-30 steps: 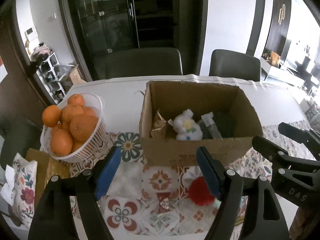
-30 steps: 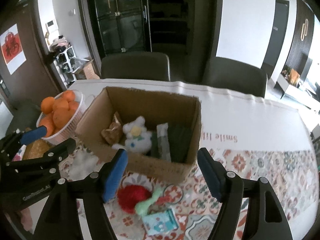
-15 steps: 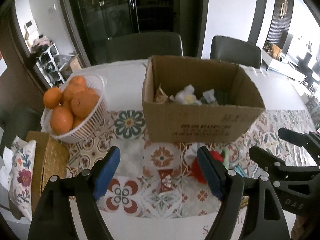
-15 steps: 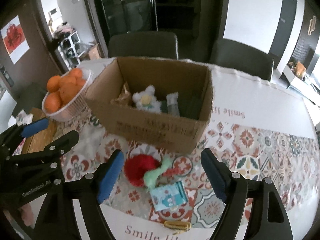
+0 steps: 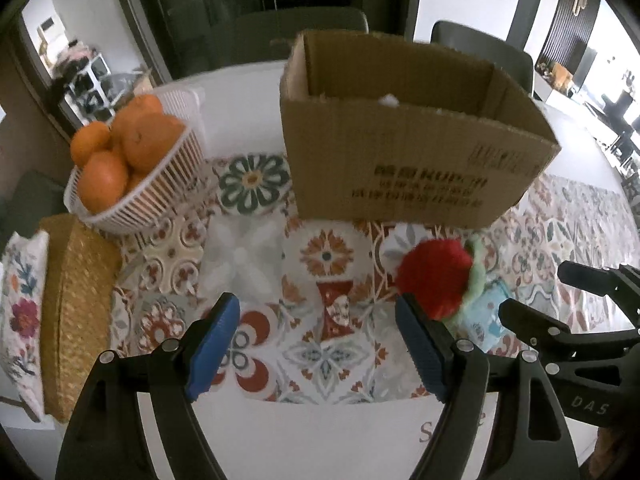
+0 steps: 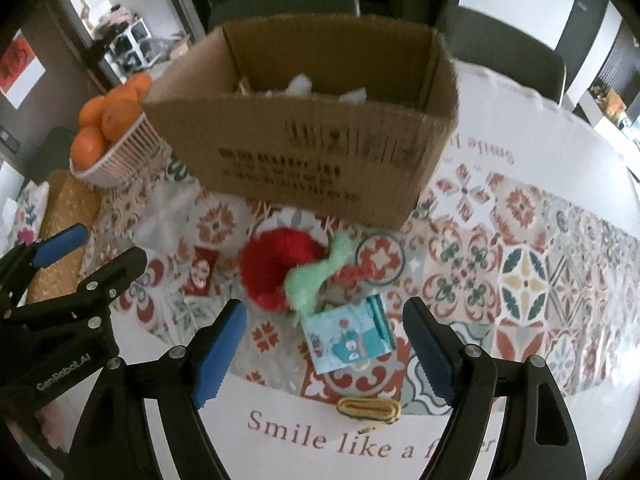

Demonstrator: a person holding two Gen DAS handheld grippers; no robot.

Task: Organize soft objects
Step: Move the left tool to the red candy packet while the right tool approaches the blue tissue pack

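An open cardboard box [image 5: 404, 168] [image 6: 320, 152] stands on the patterned tablecloth; white soft things peek above its front wall. In front of it lie a red fluffy toy with a pale green part [image 6: 280, 268] [image 5: 434, 276] and a small blue cartoon-print pack [image 6: 350, 338] [image 5: 486, 320]. A white translucent soft bag [image 5: 244, 256] [image 6: 164, 216] lies left of them. My left gripper [image 5: 316, 344] is open and empty above the cloth, between the bag and the red toy. My right gripper [image 6: 324, 344] is open and empty, its fingers on either side of the blue pack.
A white basket of oranges [image 5: 132, 160] [image 6: 112, 136] stands left of the box. A woven yellow box [image 5: 72, 312] and a floral cushion [image 5: 20, 312] sit at the left edge. A yellow band [image 6: 368, 406] lies near the front edge. Chairs stand behind the table.
Both grippers have come down and back toward the near edge of the table. The box's inside is now mostly hidden behind its front wall. Both grippers stay open.
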